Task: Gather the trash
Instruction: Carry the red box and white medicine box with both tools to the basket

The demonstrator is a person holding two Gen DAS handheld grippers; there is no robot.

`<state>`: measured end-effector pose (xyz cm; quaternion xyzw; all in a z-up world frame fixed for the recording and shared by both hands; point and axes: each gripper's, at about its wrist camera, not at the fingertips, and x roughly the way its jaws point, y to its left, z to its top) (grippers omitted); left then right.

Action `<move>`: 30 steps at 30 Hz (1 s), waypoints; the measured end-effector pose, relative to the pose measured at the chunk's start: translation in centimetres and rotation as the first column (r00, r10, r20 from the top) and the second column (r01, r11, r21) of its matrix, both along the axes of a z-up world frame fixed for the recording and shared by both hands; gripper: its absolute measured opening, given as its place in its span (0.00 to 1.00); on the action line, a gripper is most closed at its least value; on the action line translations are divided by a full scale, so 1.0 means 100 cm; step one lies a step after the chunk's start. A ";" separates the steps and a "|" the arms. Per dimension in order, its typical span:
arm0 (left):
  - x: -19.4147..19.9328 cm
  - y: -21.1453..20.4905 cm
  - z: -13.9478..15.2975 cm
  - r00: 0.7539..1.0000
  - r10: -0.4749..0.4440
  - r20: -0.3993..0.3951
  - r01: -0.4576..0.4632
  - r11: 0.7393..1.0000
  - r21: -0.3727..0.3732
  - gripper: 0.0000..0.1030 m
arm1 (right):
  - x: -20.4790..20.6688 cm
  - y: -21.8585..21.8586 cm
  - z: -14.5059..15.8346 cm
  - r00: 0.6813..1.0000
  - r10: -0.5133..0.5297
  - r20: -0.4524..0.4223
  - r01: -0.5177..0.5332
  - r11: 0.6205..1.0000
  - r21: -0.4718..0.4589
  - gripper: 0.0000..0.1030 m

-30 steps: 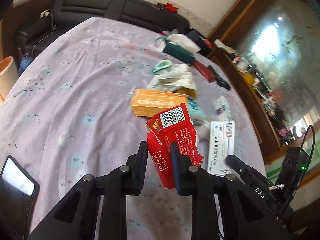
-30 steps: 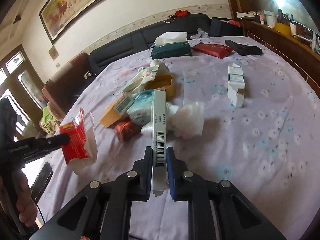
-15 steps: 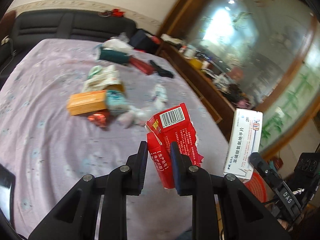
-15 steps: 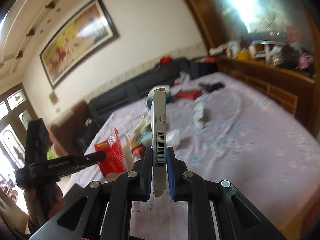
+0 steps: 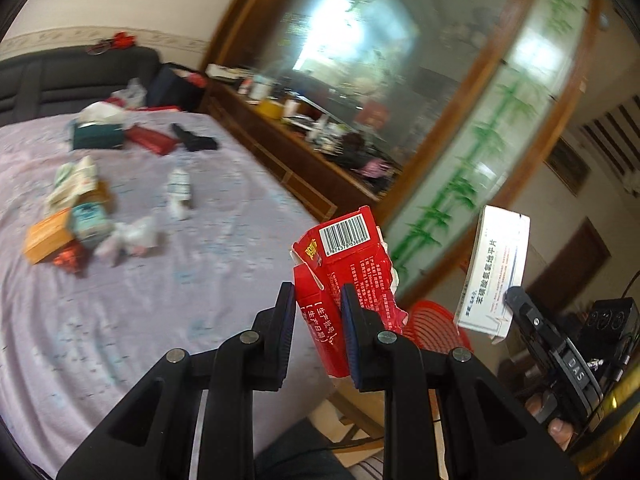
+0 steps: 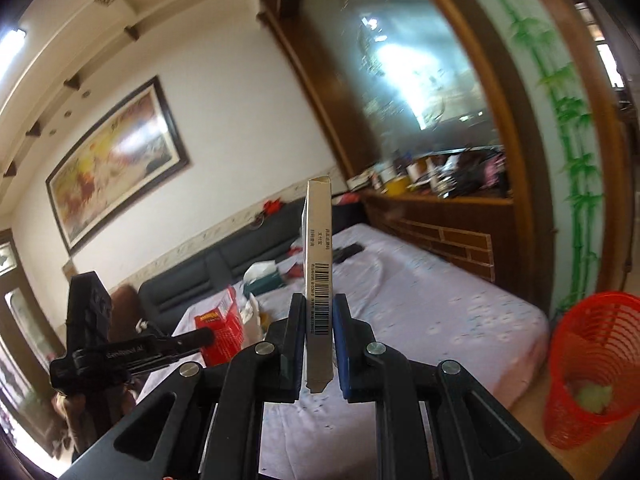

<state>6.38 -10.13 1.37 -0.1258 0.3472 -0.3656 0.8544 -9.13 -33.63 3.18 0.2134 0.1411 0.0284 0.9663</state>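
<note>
My left gripper (image 5: pixel 318 312) is shut on a torn red carton (image 5: pixel 344 268) with a barcode, held up past the near edge of the purple-clothed table (image 5: pixel 168 304). My right gripper (image 6: pixel 319 312) is shut on a flat white medicine box (image 6: pixel 319 256), held edge-on and upright. In the left wrist view the same white box (image 5: pixel 496 268) hangs to the right in the other gripper. A red mesh waste basket (image 6: pixel 592 364) stands on the floor at the lower right, beside the table; its rim (image 5: pixel 434 326) shows behind the red carton. The right wrist view shows the red carton (image 6: pixel 222 332) at left.
Several pieces of trash lie on the table: an orange box (image 5: pixel 46 236), a teal packet (image 5: pixel 90 216), crumpled white wrappers (image 5: pixel 132 236), a small white box (image 5: pixel 178 188). A green tissue box (image 5: pixel 98 134) and a black sofa (image 5: pixel 76 76) are behind. A wooden cabinet (image 5: pixel 304 168) runs along the right.
Both grippers have lifted off the table and swung to the right with the red carton and the white box still held. The red basket has come into view.
</note>
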 end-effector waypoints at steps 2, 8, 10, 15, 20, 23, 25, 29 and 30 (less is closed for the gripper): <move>-0.007 -0.014 0.004 0.999 -0.040 0.011 0.040 0.999 -0.006 0.21 | -0.015 -0.008 0.006 0.998 -0.059 0.012 0.060 0.998 -0.029 0.13; -0.022 -0.064 0.012 0.984 -0.176 0.021 0.176 0.984 -0.023 0.21 | -0.064 -0.039 0.020 0.967 -0.250 0.046 0.253 0.966 -0.046 0.13; -0.028 -0.079 0.015 0.976 -0.216 0.025 0.217 0.976 -0.023 0.21 | -0.077 -0.048 0.021 0.955 -0.292 0.053 0.295 0.955 -0.041 0.13; -0.041 -0.116 0.019 0.952 -0.304 0.039 0.304 0.953 -0.010 0.21 | -0.100 -0.068 0.020 0.932 -0.360 0.045 0.361 0.932 -0.017 0.13; -0.047 -0.147 0.019 0.933 -0.358 0.037 0.359 0.933 0.002 0.21 | -0.117 -0.085 0.017 0.907 -0.419 0.030 0.419 0.908 -0.008 0.13; -0.047 -0.169 0.017 0.920 -0.390 0.032 0.390 0.921 0.007 0.21 | -0.128 -0.092 0.014 0.890 -0.456 0.024 0.456 0.890 -0.018 0.13; -0.047 -0.185 0.014 0.911 -0.411 0.030 0.411 0.912 0.014 0.21 | -0.131 -0.099 0.011 0.880 -0.475 0.016 0.475 0.880 -0.023 0.13; -0.045 -0.214 0.003 0.898 -0.440 0.007 0.440 0.897 0.034 0.21 | -0.132 -0.115 0.003 0.866 -0.500 -0.011 0.500 0.866 -0.016 0.13; -0.044 -0.220 0.001 0.895 -0.447 0.002 0.446 0.894 0.037 0.21 | -0.132 -0.119 0.001 0.863 -0.505 -0.017 0.505 0.863 -0.015 0.13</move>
